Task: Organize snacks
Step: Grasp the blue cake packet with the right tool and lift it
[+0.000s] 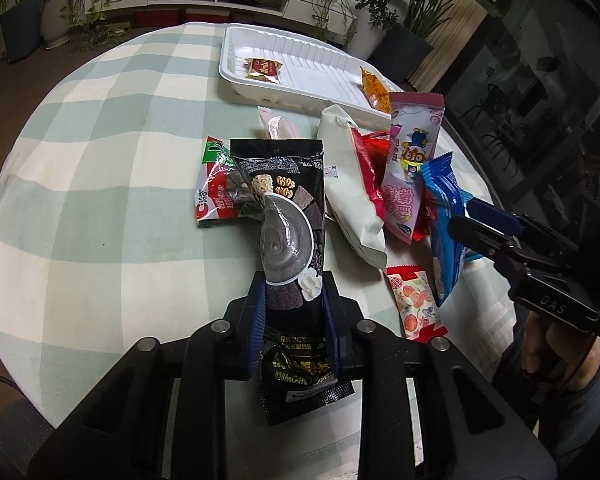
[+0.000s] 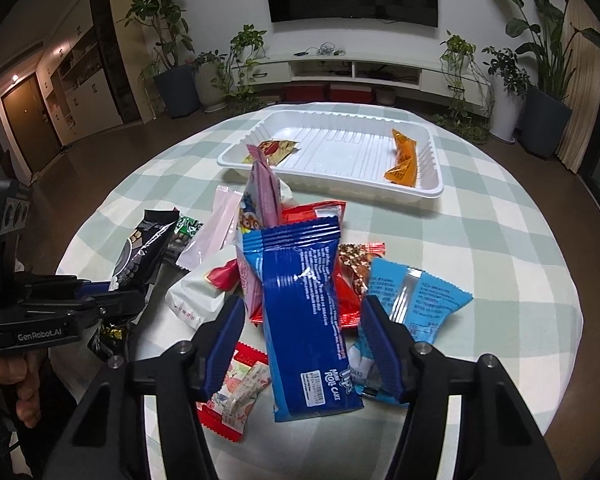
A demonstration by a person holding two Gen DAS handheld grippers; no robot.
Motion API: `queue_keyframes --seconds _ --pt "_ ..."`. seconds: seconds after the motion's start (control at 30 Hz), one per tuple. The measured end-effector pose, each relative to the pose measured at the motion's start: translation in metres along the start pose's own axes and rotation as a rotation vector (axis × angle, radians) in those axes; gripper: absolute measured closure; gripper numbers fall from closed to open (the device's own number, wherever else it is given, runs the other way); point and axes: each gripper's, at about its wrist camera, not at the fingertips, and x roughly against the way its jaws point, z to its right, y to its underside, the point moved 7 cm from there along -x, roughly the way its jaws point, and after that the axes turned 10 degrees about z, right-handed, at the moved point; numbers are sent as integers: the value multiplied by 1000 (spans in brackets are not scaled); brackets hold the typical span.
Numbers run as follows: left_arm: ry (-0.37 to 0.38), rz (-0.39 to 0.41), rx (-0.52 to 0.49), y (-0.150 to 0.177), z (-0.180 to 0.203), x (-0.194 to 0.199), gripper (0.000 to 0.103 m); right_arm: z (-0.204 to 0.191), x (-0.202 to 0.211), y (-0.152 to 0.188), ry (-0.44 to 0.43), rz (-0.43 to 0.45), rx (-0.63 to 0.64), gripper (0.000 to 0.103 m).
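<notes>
Pinching black packet (image 1: 286, 216), left tongs (image 1: 296, 322) clamped; right tongs (image 2: 302, 344) agape astride blue packet (image 2: 304, 300).

Free room: checked desk (image 1: 100, 184) bare along the whole left side; open strip at right beyond the light-blue packet (image 2: 420, 300).
White tray (image 2: 340, 152): middle floor bare; red sachet (image 2: 278, 147) at one end, orange sachet (image 2: 402, 158) at the other.
Obstacles: snack heap (image 2: 268, 248) between near edge and tray, with an upright pink packet (image 1: 410, 168); it seemingly touches the tray's near wall.
</notes>
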Motion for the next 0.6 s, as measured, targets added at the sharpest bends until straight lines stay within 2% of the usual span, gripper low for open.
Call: queue_keyframes --seconds 0.3,0.43,0.6 --pt "40 -13 4 11 10 0 80 0 -14 12 9 -59 17 48" --pt "47 -13 4 12 12 -1 80 0 -15 14 9 -67 12 55" --pt "50 -14 7 11 11 -2 80 -1 -16 17 0 -73 15 68"
